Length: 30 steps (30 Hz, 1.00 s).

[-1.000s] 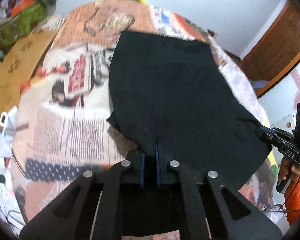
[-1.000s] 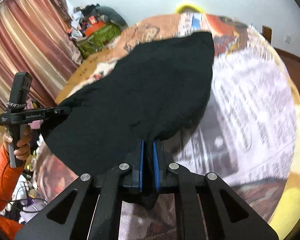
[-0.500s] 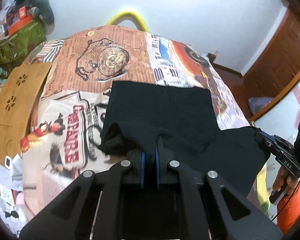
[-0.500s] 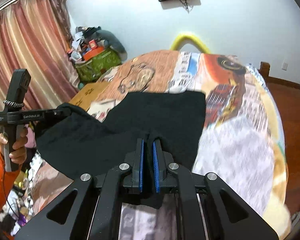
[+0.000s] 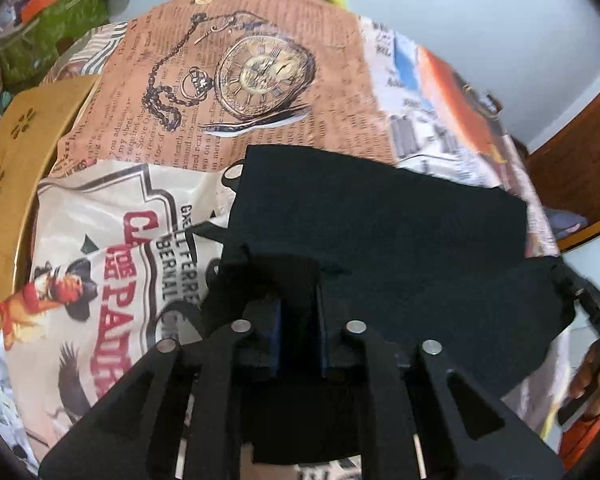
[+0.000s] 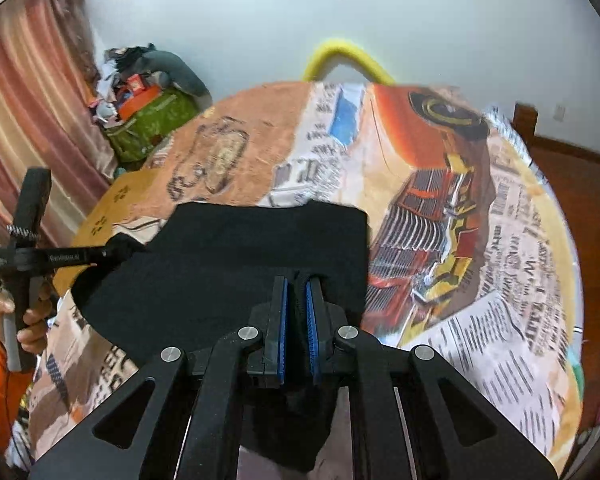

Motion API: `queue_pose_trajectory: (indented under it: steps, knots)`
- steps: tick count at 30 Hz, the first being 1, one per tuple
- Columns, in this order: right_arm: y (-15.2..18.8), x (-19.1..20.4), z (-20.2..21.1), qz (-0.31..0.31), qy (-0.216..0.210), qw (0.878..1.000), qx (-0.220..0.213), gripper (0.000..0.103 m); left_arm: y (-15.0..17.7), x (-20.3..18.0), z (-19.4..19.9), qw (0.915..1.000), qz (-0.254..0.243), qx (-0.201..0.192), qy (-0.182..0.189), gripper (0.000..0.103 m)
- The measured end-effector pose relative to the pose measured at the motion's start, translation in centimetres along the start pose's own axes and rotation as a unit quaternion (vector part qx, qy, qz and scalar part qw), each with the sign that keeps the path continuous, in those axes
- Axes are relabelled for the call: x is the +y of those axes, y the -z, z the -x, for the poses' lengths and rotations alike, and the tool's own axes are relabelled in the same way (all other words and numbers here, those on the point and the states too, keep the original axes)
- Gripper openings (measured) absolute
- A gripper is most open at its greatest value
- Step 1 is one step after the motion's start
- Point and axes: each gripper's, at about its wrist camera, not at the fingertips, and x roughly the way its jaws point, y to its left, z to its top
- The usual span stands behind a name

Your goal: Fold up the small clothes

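Folding is partway done, as I read it: the cloth (image 5: 380,232) lies on the printed bedspread (image 5: 260,80) with its near half carried over the far half, so I have 1 fold almost laid and 2 corners not yet let go. I judge that a release, a smoothing and probably a 2nd fold are left.

Against the view from 1 second ago, the cloth looks much shorter; then it stretched flat in 1 layer from my grippers to the far side of the bed. Both grippers have travelled toward that far edge, and more of the bedspread's watch print now shows beyond the cloth.

My right gripper (image 6: 296,320) is clamped on the near right corner, with dark fabric pinched between its blue pads (image 6: 312,320). My left gripper (image 5: 298,332) has its jaws opening; fabric sits in the gap between them, and it looks slack there, no longer pinched. In the right view I see the left gripper at the cloth's left corner.
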Motion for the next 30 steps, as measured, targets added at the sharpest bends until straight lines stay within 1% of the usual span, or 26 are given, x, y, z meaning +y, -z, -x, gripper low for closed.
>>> queue_pose_trajectory:
  steps: [1,2,3,4,5,6,7,8,9,10,11,13,15,18,20,22,23,24,25,26,27,28,30]
  knots:
    - [-0.3,0.0,0.0,0.003,0.001,1.000,0.001,0.011,-0.2,-0.3,-0.1,0.9996,-0.019,-0.006,-0.022,0.022]
    - [-0.6,0.2,0.2,0.009,0.004,1.000,-0.004,0.011,-0.3,-0.6,0.1,0.9987,-0.032,-0.015,-0.038,0.025]
    - [-0.8,0.3,0.4,0.016,0.008,1.000,-0.012,0.011,-0.3,-0.7,0.4,0.9975,-0.042,-0.026,-0.050,0.031]
    - [-1.0,0.7,0.9,0.029,0.020,0.999,-0.021,0.011,-0.2,-0.8,1.1,0.9960,-0.050,-0.041,-0.061,0.040]
    - [-1.1,1.0,1.3,0.040,0.032,0.998,-0.030,0.012,-0.1,-0.8,1.8,0.9948,-0.054,-0.055,-0.067,0.046]
    - [-1.0,1.5,2.1,0.057,0.045,0.996,-0.043,0.014,0.0,-0.7,2.5,0.9940,-0.054,-0.067,-0.068,0.058]
    - [-0.8,1.7,2.6,0.064,0.049,0.996,-0.049,0.020,0.2,-0.5,3.3,0.9934,-0.052,-0.077,-0.068,0.062]
    - [-0.6,1.9,3.3,0.066,0.050,0.995,-0.055,0.028,0.5,-0.3,4.1,0.9928,-0.052,-0.085,-0.066,0.062]
    - [-0.2,1.9,3.9,0.063,0.048,0.995,-0.059,0.032,0.8,-0.3,4.6,0.9925,-0.054,-0.088,-0.065,0.063]
    - [-0.1,1.7,4.1,0.060,0.046,0.995,-0.059,0.039,1.6,-0.2,5.3,0.9917,-0.062,-0.092,-0.066,0.065]
    - [0.7,1.7,4.7,0.059,0.040,0.996,-0.058,0.043,2.3,-0.1,5.8,0.9908,-0.070,-0.094,-0.068,0.068]
    - [2.0,1.5,5.2,0.056,0.038,0.996,-0.052,0.044,4.0,0.1,6.6,0.9890,-0.084,-0.098,-0.072,0.078]
    - [3.7,1.1,5.1,0.049,0.036,0.998,-0.033,0.045,5.9,0.6,6.7,0.9888,-0.091,-0.093,-0.074,0.080]
    - [5.8,0.6,4.1,0.036,0.035,0.999,-0.004,0.045,8.1,1.5,5.8,0.9912,-0.090,-0.070,-0.068,0.080]
    - [6.9,0.3,3.3,0.022,0.029,0.999,0.015,0.045,9.2,2.4,4.6,0.9951,-0.072,-0.045,-0.051,0.080]
    - [7.2,0.2,2.6,0.005,0.016,1.000,0.023,0.045,9.5,2.7,3.6,0.9975,-0.052,-0.029,-0.038,0.080]
    - [7.2,0.3,2.1,0.000,0.012,1.000,0.027,0.045,9.4,3.0,2.9,0.9988,-0.039,-0.017,-0.023,0.078]
    - [7.1,0.3,1.7,-0.004,0.006,1.000,0.029,0.045,9.5,2.9,2.6,0.9992,-0.034,-0.013,-0.013,0.070]
    - [7.0,0.4,1.3,-0.007,0.000,1.000,0.030,0.045,9.3,2.9,2.0,0.9996,-0.026,-0.007,0.005,0.060]
    - [6.8,0.5,1.0,-0.009,-0.004,0.999,0.031,0.044,9.1,2.8,1.5,0.9997,-0.018,-0.001,0.017,0.055]
    - [6.8,0.7,0.7,-0.009,-0.004,1.000,0.028,0.042,8.9,2.7,1.1,0.9996,-0.009,0.001,0.028,0.047]
    - [6.8,0.9,0.6,-0.007,-0.003,1.000,0.027,0.036,8.8,2.5,0.8,0.9994,-0.003,-0.001,0.033,0.039]
    - [6.7,1.0,0.0,-0.005,0.002,1.000,0.026,0.026,8.7,2.2,0.4,0.9993,0.003,-0.002,0.036,0.031]
